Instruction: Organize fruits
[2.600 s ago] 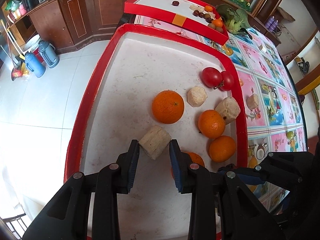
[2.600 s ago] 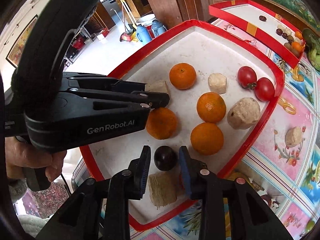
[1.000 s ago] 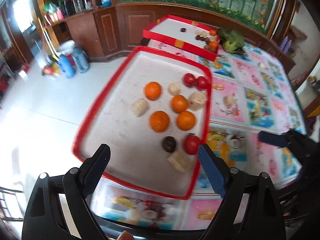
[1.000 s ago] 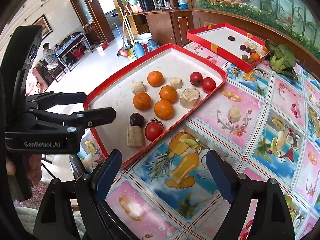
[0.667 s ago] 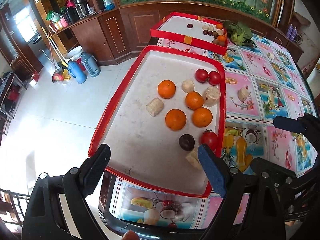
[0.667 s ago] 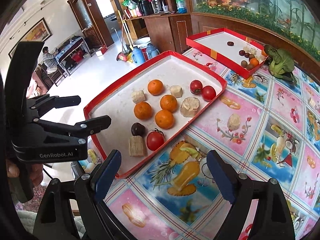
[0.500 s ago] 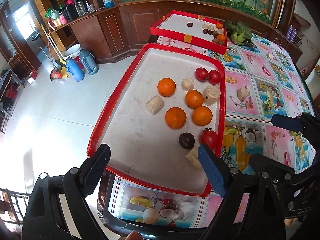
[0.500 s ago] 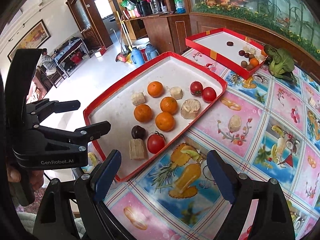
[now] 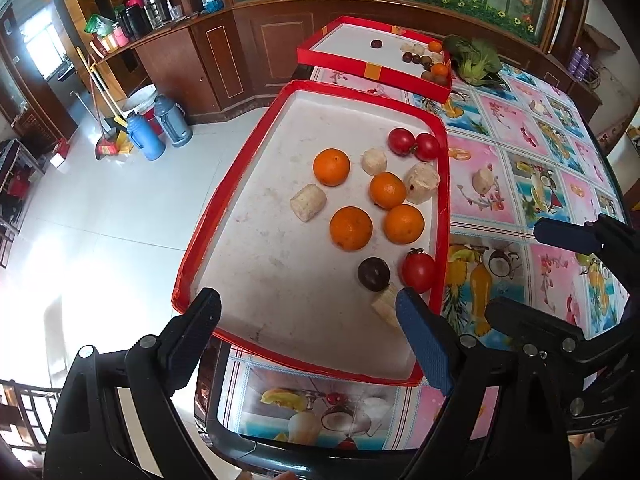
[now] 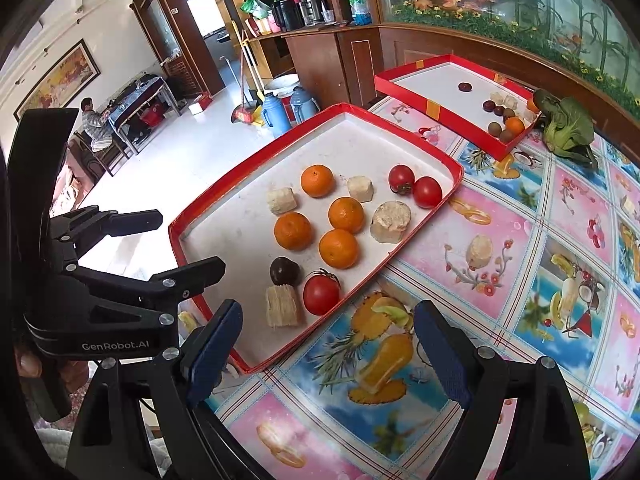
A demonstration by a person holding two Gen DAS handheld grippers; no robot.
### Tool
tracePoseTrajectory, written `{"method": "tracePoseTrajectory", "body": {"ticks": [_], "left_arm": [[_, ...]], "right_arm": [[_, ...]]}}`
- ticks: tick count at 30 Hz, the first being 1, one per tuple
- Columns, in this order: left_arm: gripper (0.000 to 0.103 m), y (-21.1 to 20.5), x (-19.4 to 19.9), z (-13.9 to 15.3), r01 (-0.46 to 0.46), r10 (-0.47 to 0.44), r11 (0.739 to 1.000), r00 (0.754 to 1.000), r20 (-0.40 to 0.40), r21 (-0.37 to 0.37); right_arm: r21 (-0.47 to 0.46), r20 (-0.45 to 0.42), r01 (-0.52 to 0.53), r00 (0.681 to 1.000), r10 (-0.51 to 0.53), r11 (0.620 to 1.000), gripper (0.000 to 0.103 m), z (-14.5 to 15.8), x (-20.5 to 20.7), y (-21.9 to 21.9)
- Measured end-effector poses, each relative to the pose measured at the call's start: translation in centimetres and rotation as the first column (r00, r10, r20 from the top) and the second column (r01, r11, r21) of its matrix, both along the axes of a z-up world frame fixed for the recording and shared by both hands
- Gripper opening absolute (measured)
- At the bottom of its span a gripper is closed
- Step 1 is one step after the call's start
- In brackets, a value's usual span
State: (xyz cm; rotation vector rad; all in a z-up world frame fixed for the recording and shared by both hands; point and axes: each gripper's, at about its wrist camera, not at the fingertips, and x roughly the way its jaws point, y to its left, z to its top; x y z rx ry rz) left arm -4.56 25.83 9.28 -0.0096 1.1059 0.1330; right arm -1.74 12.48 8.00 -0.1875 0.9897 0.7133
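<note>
A red-rimmed white tray (image 9: pixel 224 196) (image 10: pixel 224 188) on the table holds several oranges (image 9: pixel 351 228) (image 10: pixel 338 249), three tomatoes (image 9: pixel 418 271) (image 10: pixel 321 294), a dark plum (image 9: pixel 373 274) (image 10: pixel 284 271) and several pale cut chunks (image 9: pixel 308 202) (image 10: pixel 282 306). My left gripper (image 9: pixel 312 340) is open and empty, held high over the tray's near edge. My right gripper (image 10: pixel 328 352) is open and empty above the tablecloth by the tray's near corner. The left gripper also shows in the right wrist view (image 10: pixel 160 240).
A second red tray (image 9: pixel 352 68) (image 10: pixel 416 92) at the far end holds small fruits. A pale chunk (image 9: pixel 483 181) (image 10: pixel 479 251) lies on the patterned tablecloth. A green vegetable (image 10: pixel 568 128) lies beyond. The floor drops off left of the table.
Both grippers have opened wide and pulled back and up from the tray since 2.6 s ago; the chunk and plum they were around lie on the tray. Little movement in the last half second.
</note>
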Motion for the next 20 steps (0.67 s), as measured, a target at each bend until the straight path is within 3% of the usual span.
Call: {"method": "tracePoseTrajectory", "body": {"ticks": [20], "left_arm": [[0.09, 0.39, 0.29, -0.43, 0.003, -0.003, 1.0, 1.0, -0.021, -0.027]], "right_arm": [[0.013, -0.012, 0.011, 1.0, -0.011, 1.0, 0.088, 0.11, 0.57, 0.34]]}}
